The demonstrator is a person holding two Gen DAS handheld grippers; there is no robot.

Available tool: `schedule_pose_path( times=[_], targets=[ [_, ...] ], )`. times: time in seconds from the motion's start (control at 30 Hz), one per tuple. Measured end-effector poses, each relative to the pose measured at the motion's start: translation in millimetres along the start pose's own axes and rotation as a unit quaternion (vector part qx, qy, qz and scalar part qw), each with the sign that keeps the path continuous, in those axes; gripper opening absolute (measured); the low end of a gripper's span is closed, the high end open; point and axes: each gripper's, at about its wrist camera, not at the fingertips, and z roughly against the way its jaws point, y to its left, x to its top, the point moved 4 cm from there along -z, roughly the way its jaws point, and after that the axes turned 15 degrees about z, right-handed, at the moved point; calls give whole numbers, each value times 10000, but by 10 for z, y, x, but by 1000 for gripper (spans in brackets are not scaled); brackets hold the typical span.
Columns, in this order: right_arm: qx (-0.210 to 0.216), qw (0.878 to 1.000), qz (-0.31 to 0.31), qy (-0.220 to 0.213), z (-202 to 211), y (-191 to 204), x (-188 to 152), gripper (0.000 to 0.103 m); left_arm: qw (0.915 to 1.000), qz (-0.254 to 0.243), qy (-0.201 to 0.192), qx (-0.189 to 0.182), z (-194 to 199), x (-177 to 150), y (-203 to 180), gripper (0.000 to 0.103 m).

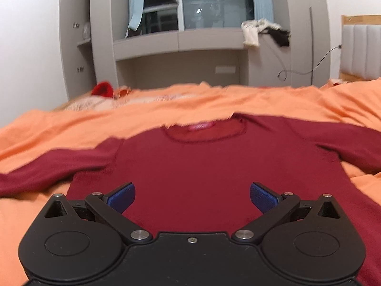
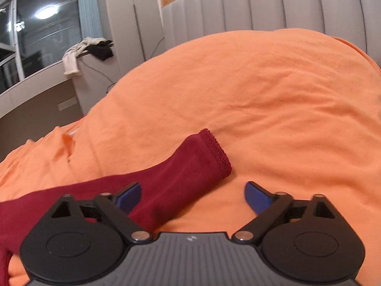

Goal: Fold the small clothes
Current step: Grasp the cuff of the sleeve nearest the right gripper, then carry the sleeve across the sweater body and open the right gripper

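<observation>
Garment: a dark red long-sleeved top [image 1: 202, 166] lay flat on the orange bedsheet [image 1: 262, 102], neckline away from the left camera, both sleeves spread outward.
Left claw: the left claw [image 1: 192, 196] hung above the top's lower body with its blue pads [image 1: 121, 196] spread wide, nothing between them.
Right claw: the right claw [image 2: 192, 197] was released, its pads apart; the sleeve [image 2: 190, 174] ran under the left-hand pad, but no pad pressed on it.
Left view only: the whole torso of the top, its round collar [image 1: 204, 131] with a pinkish label inside, a red item [image 1: 102, 89] at the far edge of the bed, and grey cupboards [image 1: 78, 47] with shelves.
Right view only: the sleeve's stitched cuff [image 2: 218, 153] lying on the sheet, and the grey padded headboard [image 2: 262, 7] behind a high mound of orange bedding.
Both views: a dark window [image 1: 214, 2] with a pale blue curtain [image 1: 137, 2], and white and black clothes [image 1: 264, 32] draped over the ledge.
Obstruction: each claw's black body filled the bottom of its own picture, hiding the top's hem in the left view.
Blur: both pictures were softened by motion.
</observation>
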Motion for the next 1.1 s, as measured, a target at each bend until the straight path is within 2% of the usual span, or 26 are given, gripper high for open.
schedule_pose_path(
  times=[0.07, 0.23, 0.33, 0.4, 0.57, 0.67, 0.8, 0.97, 1.1],
  targets=[
    [-87, 9999, 10, -77, -50, 4, -8, 78, 9995, 195, 216, 89, -71, -10, 84, 102],
    [-213, 9994, 62, -268, -140, -9, -10, 34, 9966, 626, 538, 50, -136, -23, 238, 102],
    [-136, 9993, 38, -342, -133, 11, 3, 17, 9950, 747, 666, 47, -145, -22, 293, 102],
    [-117, 9988, 136, -465, -82, 71, 29, 9, 9944, 815, 678, 14, -119, -3, 328, 102],
    [205, 9930, 540, -1029, 251, 390, 191, 7, 9926, 1049, 607, 2, -80, 114, 426, 102],
    [480, 9811, 1086, -1528, 563, 763, 355, 7, 9909, 1225, 559, 49, -71, 210, 521, 102],
    [1014, 9624, 1583, -1960, 934, 1356, 606, 7, 9879, 1446, 543, 167, -66, 294, 670, 102],
    [1669, 9204, 2444, -2554, 1468, 2265, 775, 7, 9821, 1790, 530, 252, -35, 375, 885, 102],
    [2161, 8819, 3054, -2868, 1859, 2998, 656, 7, 9803, 1905, 311, 428, 39, 453, 1022, 102]
  ],
)
